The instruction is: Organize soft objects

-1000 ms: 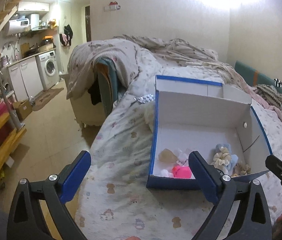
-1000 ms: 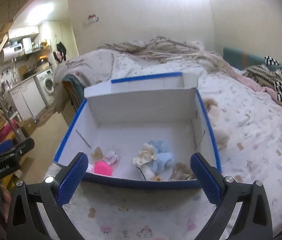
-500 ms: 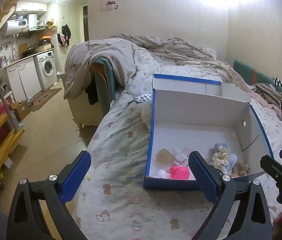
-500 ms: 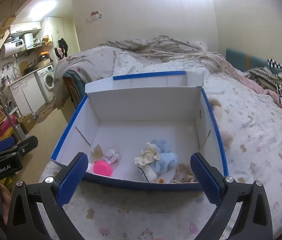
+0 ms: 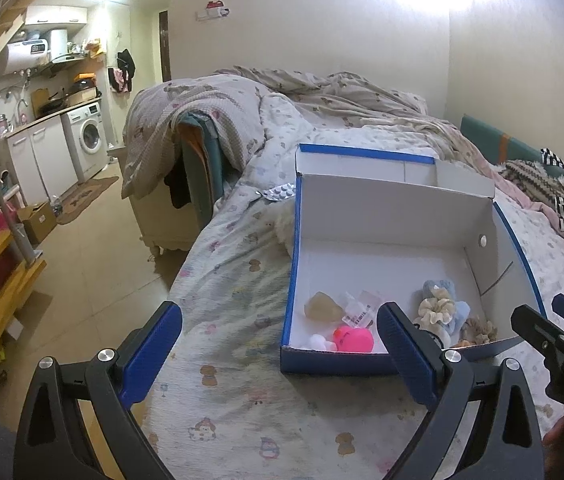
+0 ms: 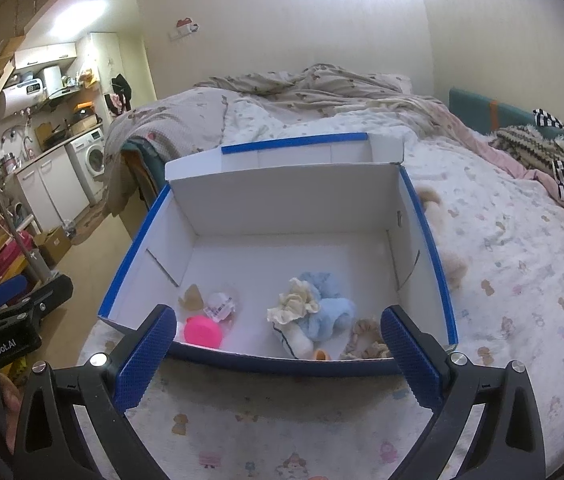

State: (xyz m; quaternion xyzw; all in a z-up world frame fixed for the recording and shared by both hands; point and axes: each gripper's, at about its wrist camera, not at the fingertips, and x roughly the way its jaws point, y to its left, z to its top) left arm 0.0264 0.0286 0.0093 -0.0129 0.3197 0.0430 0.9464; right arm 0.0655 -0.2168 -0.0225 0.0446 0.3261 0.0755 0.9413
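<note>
Through the left wrist camera, your left gripper (image 5: 280,344) hangs over the printed bedsheet (image 5: 238,280) with its blue pads spread wide and nothing between them, short of the near wall of the blue-and-white cardboard box (image 5: 386,216) that sits open on the bed; inside, bunched against the near wall, lie a pink ball (image 5: 356,338), a tan lump (image 5: 322,308), a small labelled packet (image 5: 360,309) and a cream-and-blue scrunchie bundle (image 5: 442,312), while a pale plush shape (image 5: 285,228) rests on the sheet just outside the box's far left side and a blister pack of pills (image 5: 280,191) lies beyond it. Through the right wrist camera, your right gripper (image 6: 278,356) is likewise spread wide and empty, hovering just in front of the same box, where the soft items show more clearly: the pink ball, the tan lump (image 6: 192,298), the packet (image 6: 222,305), the cream and blue scrunchies (image 6: 314,312) and a beige scrunchie (image 6: 366,342) in the near right corner; a fluffy tan toy (image 6: 448,248) lies on the sheet touching the box's right wall outside. Judged from this, the sorting looks well advanced, with most soft things already boxed, and the plush pieces left on the bed on either side of the box appear to be what remains for you to collect
</note>
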